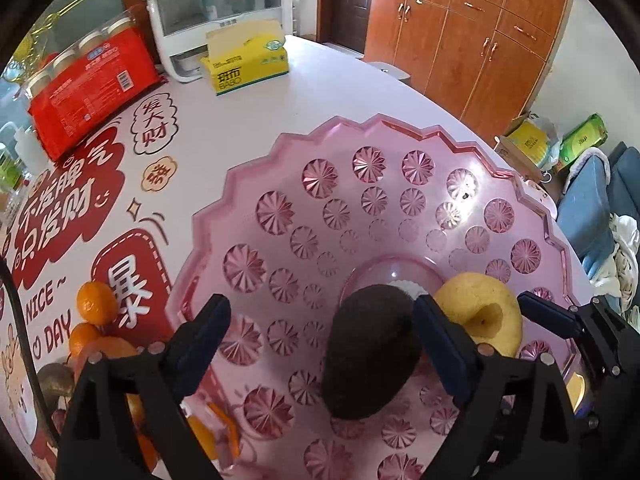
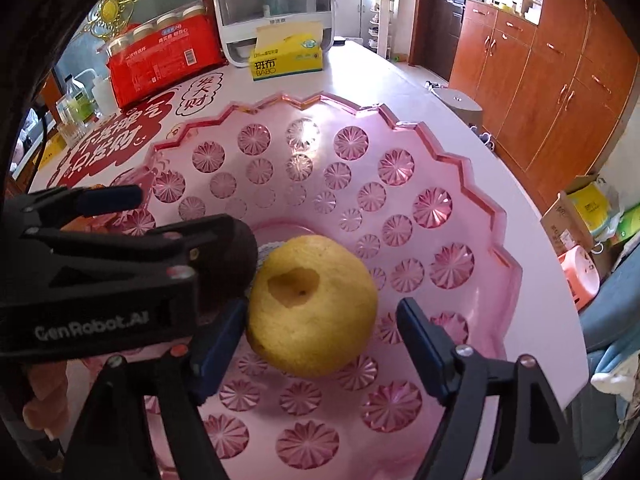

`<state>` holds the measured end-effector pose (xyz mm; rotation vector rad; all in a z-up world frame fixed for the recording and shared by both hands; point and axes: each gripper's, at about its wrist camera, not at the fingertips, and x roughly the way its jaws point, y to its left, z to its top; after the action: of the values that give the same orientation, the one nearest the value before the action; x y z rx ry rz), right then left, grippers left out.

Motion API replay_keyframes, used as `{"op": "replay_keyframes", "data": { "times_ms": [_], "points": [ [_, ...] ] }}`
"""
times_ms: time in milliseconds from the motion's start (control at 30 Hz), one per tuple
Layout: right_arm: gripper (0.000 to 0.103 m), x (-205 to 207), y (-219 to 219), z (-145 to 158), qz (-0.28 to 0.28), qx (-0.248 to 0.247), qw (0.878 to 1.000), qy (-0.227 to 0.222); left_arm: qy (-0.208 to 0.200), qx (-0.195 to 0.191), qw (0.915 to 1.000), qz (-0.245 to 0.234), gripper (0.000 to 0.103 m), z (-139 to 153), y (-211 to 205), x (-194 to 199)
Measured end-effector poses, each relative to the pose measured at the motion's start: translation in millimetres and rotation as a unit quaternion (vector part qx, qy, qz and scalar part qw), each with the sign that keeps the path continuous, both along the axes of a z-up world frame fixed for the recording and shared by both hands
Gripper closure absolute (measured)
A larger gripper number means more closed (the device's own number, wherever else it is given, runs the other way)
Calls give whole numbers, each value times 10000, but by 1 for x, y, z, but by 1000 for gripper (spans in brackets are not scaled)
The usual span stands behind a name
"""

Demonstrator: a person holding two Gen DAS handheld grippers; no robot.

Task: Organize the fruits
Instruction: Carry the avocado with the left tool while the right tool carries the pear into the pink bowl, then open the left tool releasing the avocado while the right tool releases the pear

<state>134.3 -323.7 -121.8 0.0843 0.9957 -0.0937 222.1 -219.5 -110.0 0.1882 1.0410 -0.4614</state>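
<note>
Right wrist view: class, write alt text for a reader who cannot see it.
A round yellow fruit with a dimpled top lies in a pink patterned plastic bowl, between the open blue-padded fingers of the right gripper. The left gripper reaches in from the left, hiding a dark brown fruit.

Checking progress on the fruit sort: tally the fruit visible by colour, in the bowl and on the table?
Yellow: 1, the yellow apple in the pink bowl
Dark brown: 1, the dark brown fruit in the bowl, beside the apple
Orange: at least 3, the oranges on the table left of the bowl; more may be hidden behind the left gripper
Total: at least 5
</note>
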Motion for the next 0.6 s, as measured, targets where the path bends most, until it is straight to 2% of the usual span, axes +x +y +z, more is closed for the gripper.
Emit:
{"op": "replay_keyframes", "data": {
  "times_ms": [200, 333, 600],
  "points": [
    [25, -8, -1, 5, -71, -11, 10000, -45, -318, -143, 9994, 16, 11, 14, 10, -18],
    [25, -16, 1, 10, -92, -18, 9999, -106, -760, -345, 9965, -66, 11, 30, 19, -34],
    [25, -33, 9, 23, -93, -21, 9996, -270, -681, -546, 9962, 67, 11, 47, 36, -52]
  ]
}}
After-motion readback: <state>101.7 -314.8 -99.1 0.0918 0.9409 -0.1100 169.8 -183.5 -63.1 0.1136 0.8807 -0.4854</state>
